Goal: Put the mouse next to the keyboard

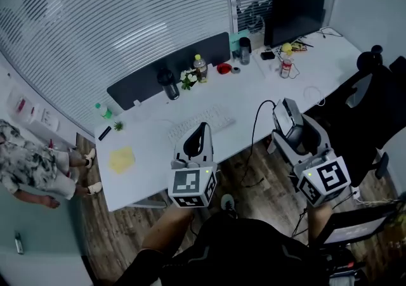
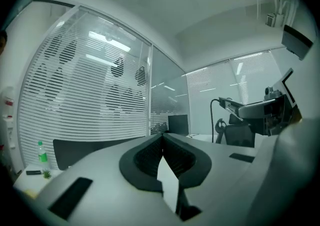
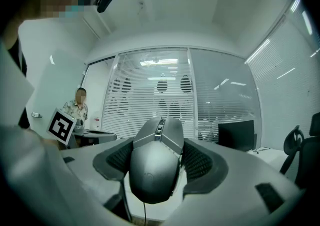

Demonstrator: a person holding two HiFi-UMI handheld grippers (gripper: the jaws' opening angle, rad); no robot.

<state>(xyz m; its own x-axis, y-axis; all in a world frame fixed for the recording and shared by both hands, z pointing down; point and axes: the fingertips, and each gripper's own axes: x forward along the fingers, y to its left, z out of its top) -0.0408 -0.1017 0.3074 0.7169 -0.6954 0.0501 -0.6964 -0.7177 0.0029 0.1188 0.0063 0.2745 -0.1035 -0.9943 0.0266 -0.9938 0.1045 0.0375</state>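
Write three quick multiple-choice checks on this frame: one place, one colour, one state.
1. Where is the mouse?
A. on the floor
B. between the right gripper's jaws
C. in the person's lap

2. What colour is the flat pad at the near-left end of the desk?
A. yellow
B. red
C. blue

3. How do the left gripper's jaws stand?
A. wide apart
B. clamped on a bottle
C. together, nothing between them

Key:
1 B, since the right gripper view shows the grey mouse clamped between the pads.
2 A, since it shows yellow against the white desk in the head view.
3 C, since the left gripper view shows the pads meeting at the tips with nothing held.
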